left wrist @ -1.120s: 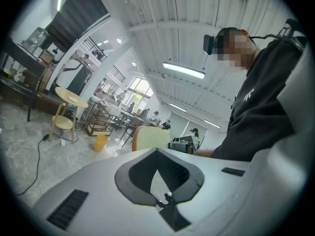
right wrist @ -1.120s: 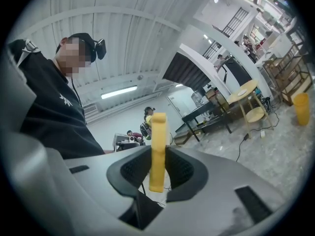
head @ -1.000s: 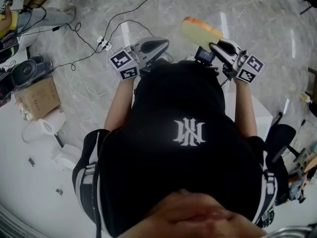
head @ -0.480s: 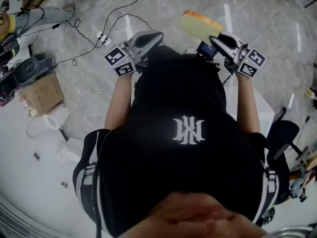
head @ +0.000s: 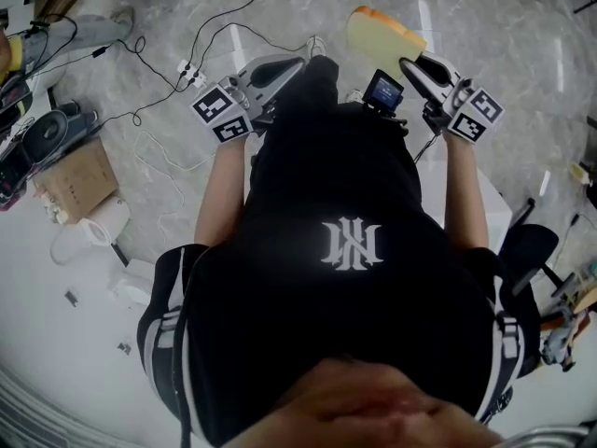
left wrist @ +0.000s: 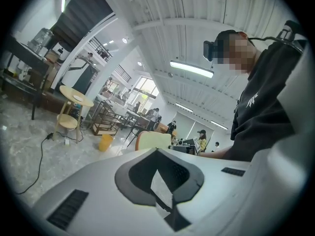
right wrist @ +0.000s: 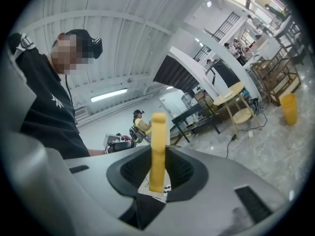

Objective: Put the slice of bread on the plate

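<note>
A slice of bread [head: 382, 34] with a pale face and orange crust stands on edge between the pads of my right gripper [head: 410, 63], which is shut on it. In the right gripper view the slice [right wrist: 158, 149] rises upright out of the right gripper [right wrist: 157, 167]. My left gripper [head: 292, 67] is held level beside it, apart from the bread. Its jaws stand a narrow gap apart in the left gripper view [left wrist: 161, 181] with nothing between them. The slice [left wrist: 155, 140] also shows beyond them. Both are held in front of the person's chest. No plate is in view.
Black cables and a power strip [head: 191, 78] lie on the marble floor ahead. A cardboard box [head: 79, 180] and a white roll [head: 98, 227] sit at the left. A round wooden table [left wrist: 75, 96], a yellow bin [left wrist: 105, 142] and several people are further off.
Both grippers have moved a little forward, away from the body, and the bread went along in the right one. The right jaws kept their grip.
</note>
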